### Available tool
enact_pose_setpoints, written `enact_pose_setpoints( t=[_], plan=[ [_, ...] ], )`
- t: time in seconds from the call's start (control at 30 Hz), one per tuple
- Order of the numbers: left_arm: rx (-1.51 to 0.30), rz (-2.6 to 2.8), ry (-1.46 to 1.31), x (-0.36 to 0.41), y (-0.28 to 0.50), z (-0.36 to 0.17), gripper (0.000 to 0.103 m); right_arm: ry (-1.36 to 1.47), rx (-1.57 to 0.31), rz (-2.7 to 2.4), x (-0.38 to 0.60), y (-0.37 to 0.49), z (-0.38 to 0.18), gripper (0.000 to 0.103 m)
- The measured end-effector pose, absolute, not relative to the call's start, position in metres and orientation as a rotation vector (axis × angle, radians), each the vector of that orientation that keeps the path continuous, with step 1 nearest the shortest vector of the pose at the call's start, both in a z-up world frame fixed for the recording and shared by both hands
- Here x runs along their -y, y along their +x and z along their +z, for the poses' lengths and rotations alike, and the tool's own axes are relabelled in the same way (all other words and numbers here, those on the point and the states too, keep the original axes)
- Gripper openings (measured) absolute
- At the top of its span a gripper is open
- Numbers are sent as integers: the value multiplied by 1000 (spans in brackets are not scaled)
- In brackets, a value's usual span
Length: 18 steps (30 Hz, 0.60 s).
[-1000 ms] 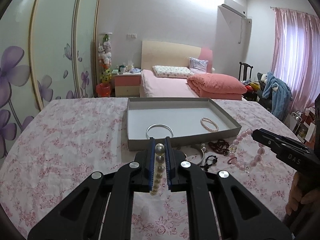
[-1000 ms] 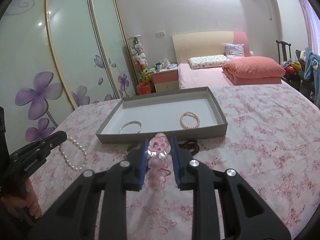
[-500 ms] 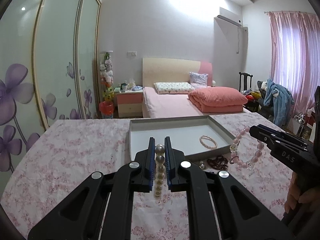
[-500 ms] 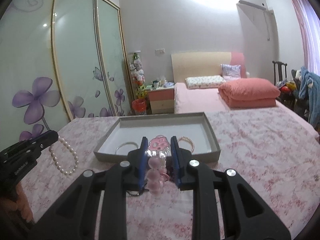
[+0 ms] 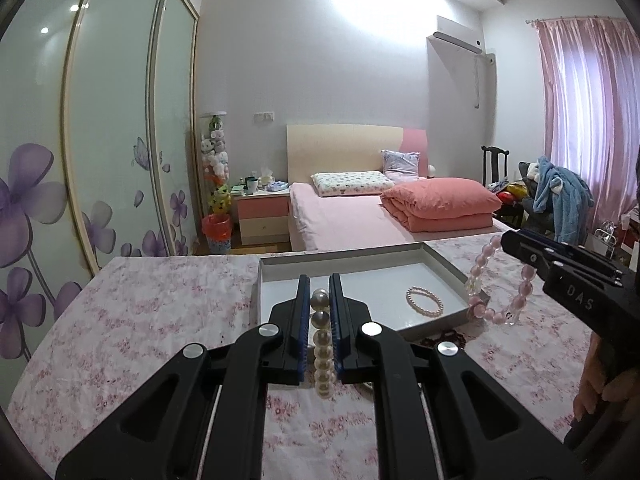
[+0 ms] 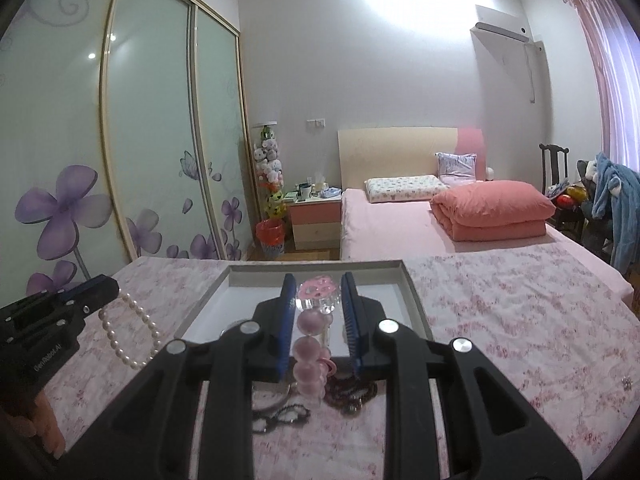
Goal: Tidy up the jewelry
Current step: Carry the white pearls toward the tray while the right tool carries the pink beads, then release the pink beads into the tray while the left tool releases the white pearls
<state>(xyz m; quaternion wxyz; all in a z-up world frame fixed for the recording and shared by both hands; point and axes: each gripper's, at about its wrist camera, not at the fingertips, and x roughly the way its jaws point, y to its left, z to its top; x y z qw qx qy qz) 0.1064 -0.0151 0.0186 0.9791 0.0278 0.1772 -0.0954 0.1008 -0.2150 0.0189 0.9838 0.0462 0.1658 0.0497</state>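
Observation:
My left gripper [image 5: 319,292] is shut on a white pearl bracelet [image 5: 322,344], which hangs from it above the floral tablecloth; it also shows in the right wrist view [image 6: 130,334]. My right gripper [image 6: 318,292] is shut on a pink bead bracelet [image 6: 310,344] with a clear charm; it hangs in the left wrist view [image 5: 500,280] over the tray's right rim. The grey tray [image 5: 444,268] lies ahead and holds a small pearl bracelet [image 5: 425,300].
Dark bead bracelets [image 6: 352,394] and a silver bangle [image 6: 276,400] lie on the tablecloth in front of the tray. Behind the table stand a pink bed [image 5: 360,216], a nightstand [image 5: 264,212] and a wardrobe with flower doors [image 5: 100,140].
Both grippers have risen with their bracelets and tilted up, so the tray sits lower in both views. The silver bangle in the tray is now hidden behind the fingers.

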Motion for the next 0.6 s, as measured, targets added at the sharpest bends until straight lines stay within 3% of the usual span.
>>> enact_pose_setpoints(
  t=[0.6],
  plan=[
    [-404,-187,42,33,169,8,10,112,-379,89,220,174,3,23]
  ],
)
